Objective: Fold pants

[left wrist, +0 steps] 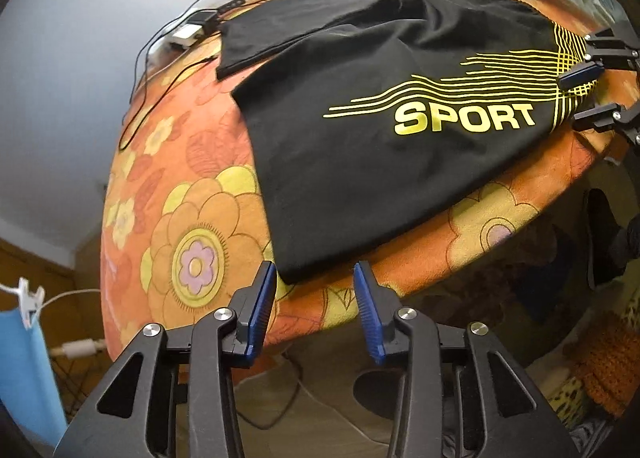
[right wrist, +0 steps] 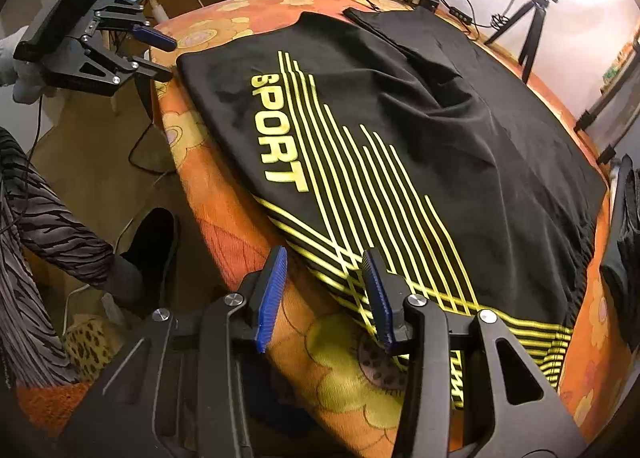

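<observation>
Both tongs agape, left gripper [left wrist: 315,278] and right gripper [right wrist: 325,264] at black pants [left wrist: 380,146] edge on flowered table [left wrist: 192,218]

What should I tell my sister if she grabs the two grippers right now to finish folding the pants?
Left gripper: open, empty, at the corner of the black SPORT pants near the table edge.
Right gripper: open, empty, its fingers straddling the yellow-striped hem at the other near corner.
The pants lie spread over the orange floral tablecloth, one leg partly over the other, with wrinkles in the middle.
Done: laid out only; no clear fold.
Left: probably pinch both near corners, fold across, then smooth.
</observation>
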The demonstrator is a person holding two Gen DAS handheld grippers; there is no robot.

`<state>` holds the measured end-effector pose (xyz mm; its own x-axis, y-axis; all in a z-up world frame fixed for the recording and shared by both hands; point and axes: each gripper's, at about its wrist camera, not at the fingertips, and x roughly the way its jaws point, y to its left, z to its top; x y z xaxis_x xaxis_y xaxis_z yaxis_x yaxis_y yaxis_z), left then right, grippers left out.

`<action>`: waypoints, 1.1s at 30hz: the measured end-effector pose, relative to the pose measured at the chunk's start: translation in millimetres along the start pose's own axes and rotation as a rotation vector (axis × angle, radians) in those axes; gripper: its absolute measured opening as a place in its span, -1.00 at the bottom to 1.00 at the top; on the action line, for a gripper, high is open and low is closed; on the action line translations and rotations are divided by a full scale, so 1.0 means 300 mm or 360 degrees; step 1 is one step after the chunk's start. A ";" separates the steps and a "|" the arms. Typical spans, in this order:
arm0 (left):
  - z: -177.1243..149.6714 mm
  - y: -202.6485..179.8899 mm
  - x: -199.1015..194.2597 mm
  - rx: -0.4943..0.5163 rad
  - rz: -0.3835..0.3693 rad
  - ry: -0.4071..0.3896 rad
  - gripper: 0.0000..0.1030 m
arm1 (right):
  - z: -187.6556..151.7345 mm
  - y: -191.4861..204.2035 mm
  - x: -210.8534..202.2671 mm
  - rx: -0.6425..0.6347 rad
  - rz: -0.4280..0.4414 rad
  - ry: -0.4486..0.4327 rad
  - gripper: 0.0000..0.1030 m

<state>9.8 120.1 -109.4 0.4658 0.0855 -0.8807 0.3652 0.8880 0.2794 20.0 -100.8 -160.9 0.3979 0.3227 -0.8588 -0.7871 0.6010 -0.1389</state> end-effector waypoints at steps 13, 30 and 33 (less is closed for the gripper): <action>0.059 -0.011 0.038 -0.0021 -0.0142 -0.0051 -0.90 | 0.026 -0.009 0.012 0.0050 0.0102 -0.0003 -0.83; 0.078 -0.023 -0.054 -0.0078 -0.0229 -0.0213 -0.94 | -0.028 -0.038 -0.040 0.0076 0.0060 -0.0043 -0.85; 0.078 -0.036 -0.066 -0.0066 -0.0239 -0.0210 -0.92 | -0.022 -0.013 -0.041 0.0005 0.0071 -0.0051 -0.74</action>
<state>15.4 98.2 -86.1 0.5109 -0.1070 -0.8530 0.4066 0.9043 0.1301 15.1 -112.0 -153.2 0.3773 0.3723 -0.8480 -0.8030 0.5876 -0.0993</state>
